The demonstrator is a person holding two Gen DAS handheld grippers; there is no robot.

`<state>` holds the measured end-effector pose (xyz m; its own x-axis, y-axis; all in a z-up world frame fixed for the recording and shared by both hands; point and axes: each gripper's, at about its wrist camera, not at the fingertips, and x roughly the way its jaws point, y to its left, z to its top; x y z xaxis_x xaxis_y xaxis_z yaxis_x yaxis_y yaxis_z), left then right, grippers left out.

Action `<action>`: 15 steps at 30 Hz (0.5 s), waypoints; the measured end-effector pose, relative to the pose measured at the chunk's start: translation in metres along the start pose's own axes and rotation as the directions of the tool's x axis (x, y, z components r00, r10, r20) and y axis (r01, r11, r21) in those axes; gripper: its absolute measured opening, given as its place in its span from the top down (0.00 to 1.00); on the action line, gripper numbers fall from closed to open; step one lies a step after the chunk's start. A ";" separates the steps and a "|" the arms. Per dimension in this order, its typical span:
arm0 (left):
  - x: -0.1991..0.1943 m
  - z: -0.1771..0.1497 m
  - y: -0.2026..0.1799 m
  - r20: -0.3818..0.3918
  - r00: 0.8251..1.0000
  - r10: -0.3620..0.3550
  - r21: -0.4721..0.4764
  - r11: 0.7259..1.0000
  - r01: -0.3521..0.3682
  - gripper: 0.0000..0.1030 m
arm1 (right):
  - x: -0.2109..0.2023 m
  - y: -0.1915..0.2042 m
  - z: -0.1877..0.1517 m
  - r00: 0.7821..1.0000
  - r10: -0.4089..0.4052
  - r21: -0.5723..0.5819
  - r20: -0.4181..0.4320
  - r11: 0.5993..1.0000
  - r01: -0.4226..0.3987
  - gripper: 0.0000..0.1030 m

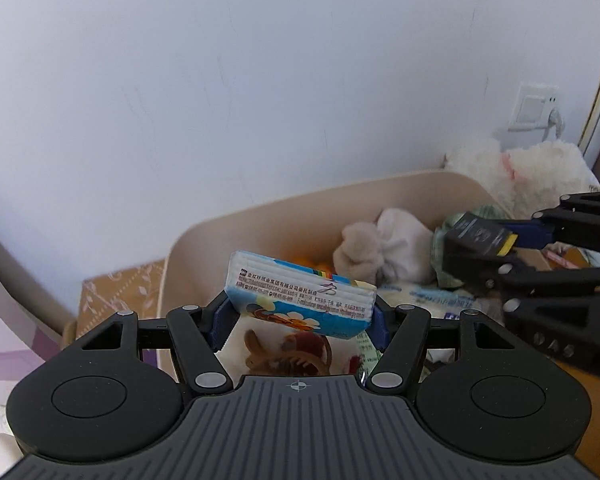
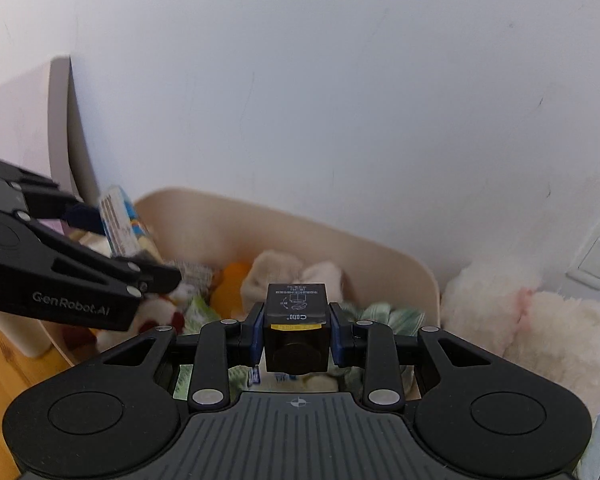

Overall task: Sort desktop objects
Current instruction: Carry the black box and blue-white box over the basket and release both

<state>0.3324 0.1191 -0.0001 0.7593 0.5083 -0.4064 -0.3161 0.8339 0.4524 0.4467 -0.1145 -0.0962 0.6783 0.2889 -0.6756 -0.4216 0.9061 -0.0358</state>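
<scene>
Your left gripper [image 1: 300, 316] clamps the tissue pack [image 1: 300, 300], tilted, above the bin [image 1: 228, 228]; right gripper [image 2: 297, 336] clamps the black box [image 2: 296, 324]. Grippers seem near: releasing together risks collision.

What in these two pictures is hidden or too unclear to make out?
- Bin floor: both views, buried under clutter.
- Brown clip-like thing: left wrist view, partly behind the left gripper and its tissue pack.
- Black box label: right wrist view, print too small; right gripper pads cover its sides.
- Fluffy white toy: both views, cut off at the edge.
</scene>
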 end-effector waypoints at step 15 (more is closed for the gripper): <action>-0.007 -0.002 0.002 -0.011 0.999 0.043 -0.023 0.999 -0.043 0.30 | -0.024 -0.005 -0.003 1.000 0.014 0.039 0.014 0.999 -0.015 0.09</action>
<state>0.3251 0.1171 0.0020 0.7389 0.5456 -0.3954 -0.3611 0.8161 0.4513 0.4306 -0.1274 -0.0819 0.6806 0.3058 -0.6658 -0.4077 0.9131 0.0027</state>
